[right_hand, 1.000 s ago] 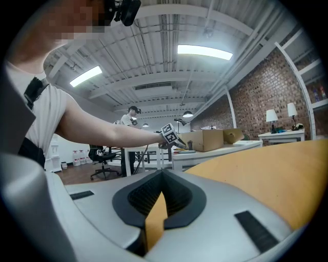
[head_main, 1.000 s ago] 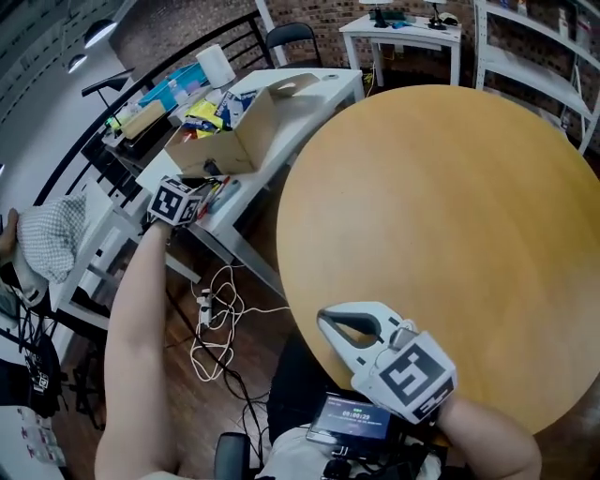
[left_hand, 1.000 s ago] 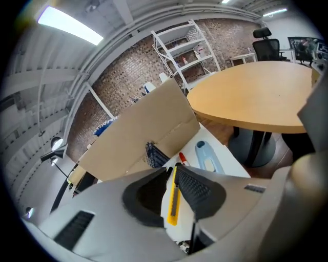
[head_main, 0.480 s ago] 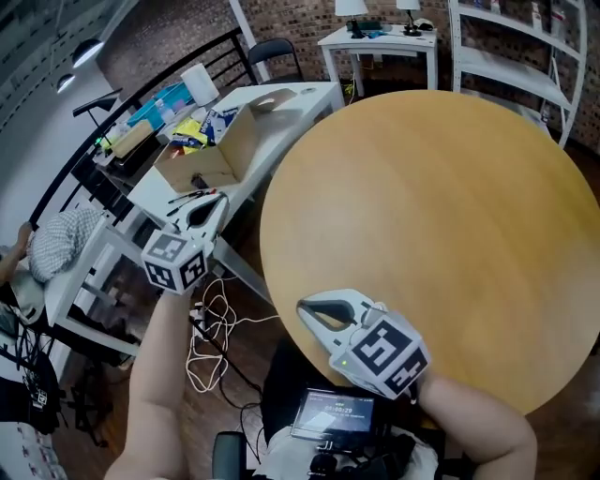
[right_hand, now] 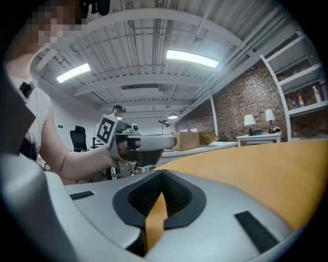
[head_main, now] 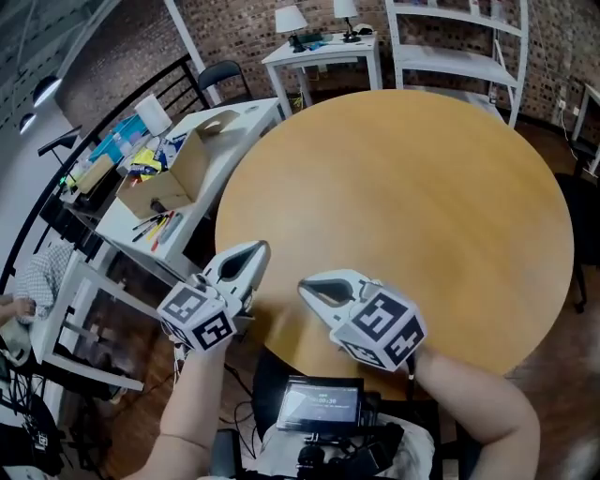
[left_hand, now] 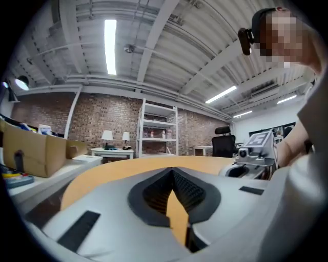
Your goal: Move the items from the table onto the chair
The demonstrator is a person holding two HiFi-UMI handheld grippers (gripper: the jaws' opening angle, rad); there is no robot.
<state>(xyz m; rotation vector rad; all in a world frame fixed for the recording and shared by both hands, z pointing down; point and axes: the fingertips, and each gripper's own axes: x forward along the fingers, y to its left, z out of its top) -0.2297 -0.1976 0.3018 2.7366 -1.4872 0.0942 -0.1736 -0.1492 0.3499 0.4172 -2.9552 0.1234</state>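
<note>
Head view: we saw the left tongs (head_main: 259,250) brought from the white side bench (head_main: 239,127) to the rim of the round bench (head_main: 422,169), beside the right tongs (head_main: 306,287). Left gripper view: tongs were clenched, nothing grasped. Right gripper view: the same.

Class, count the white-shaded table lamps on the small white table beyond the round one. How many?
2. Both stand on the small white table: the left lamp and the right lamp, side by side. None looks hidden.

Two grippers (head_main: 257,249) (head_main: 306,287); one round table (head_main: 422,187); two lamps (head_main: 289,18) (head_main: 345,8).
</note>
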